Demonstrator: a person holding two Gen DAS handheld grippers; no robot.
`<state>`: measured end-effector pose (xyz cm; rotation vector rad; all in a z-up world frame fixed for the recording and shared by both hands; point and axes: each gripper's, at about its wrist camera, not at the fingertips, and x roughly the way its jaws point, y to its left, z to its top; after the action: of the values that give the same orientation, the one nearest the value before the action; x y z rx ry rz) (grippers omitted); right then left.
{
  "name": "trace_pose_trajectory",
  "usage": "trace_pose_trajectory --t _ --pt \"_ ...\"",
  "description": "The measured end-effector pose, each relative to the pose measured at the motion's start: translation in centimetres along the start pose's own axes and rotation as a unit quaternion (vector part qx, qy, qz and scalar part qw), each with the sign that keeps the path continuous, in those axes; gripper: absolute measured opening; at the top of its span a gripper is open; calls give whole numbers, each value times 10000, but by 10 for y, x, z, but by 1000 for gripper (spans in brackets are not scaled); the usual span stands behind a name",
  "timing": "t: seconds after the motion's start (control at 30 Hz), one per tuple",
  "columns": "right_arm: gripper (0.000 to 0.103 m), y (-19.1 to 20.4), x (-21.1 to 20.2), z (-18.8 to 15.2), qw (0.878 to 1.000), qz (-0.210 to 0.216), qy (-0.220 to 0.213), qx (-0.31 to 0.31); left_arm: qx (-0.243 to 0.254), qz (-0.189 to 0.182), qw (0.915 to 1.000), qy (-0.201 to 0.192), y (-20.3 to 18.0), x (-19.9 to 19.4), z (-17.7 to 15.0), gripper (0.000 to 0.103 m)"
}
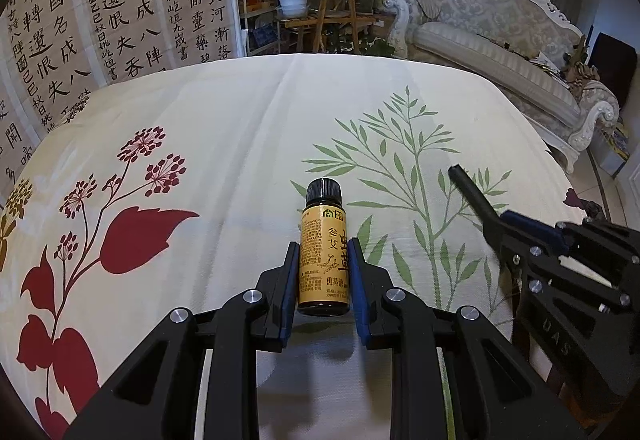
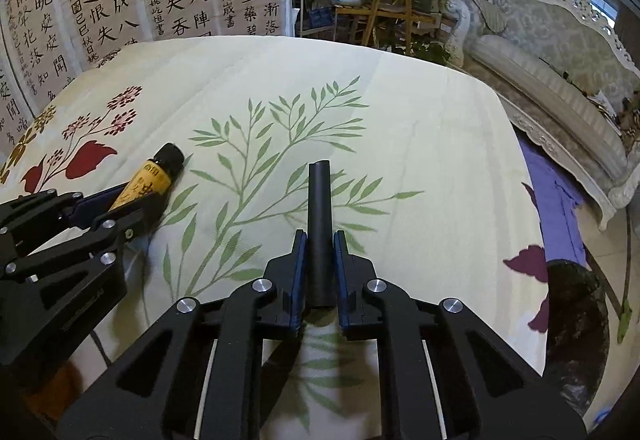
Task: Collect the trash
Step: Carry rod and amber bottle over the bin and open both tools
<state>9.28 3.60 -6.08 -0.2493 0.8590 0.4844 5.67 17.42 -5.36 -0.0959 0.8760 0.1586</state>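
Gripping bottle (image 1: 324, 252) (bin (image 2: 576, 324) right-view only)

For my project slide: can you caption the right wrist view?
Right claw shut on a black tube over the floral tablecloth; left claw grips a yellow-labelled bottle.

The cloth (image 1: 240, 111) on the counter is cream, printed with dark red flowers and leaves, green leafy sprigs and purple butterflies. The small bottle (image 1: 324, 252) is dark brown with a black cap and a yellow-orange label bearing dark characters. The tube (image 2: 320, 232) is matt black. Both grippers are black with blue pads. The sofa (image 1: 492, 23) is pale grey-green damask framed in white.
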Motion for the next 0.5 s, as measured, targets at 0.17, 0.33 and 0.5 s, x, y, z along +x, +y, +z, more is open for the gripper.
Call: trace_pose_trajectory --t 0.17,0.33,0.5 --pt "13 -3 -11 -12 9998 40 -43 181 34 -116 9999 -53 -6 -7 -5 25" --pt "13 -18 -34 -27 9987 -26 -158 478 155 -296 9994 -78 -23 -15 -12 25" --pt "13 -42 -64 -45 9959 -192 -341 819 294 -562 9979 -162 -47 -28 -17 25"
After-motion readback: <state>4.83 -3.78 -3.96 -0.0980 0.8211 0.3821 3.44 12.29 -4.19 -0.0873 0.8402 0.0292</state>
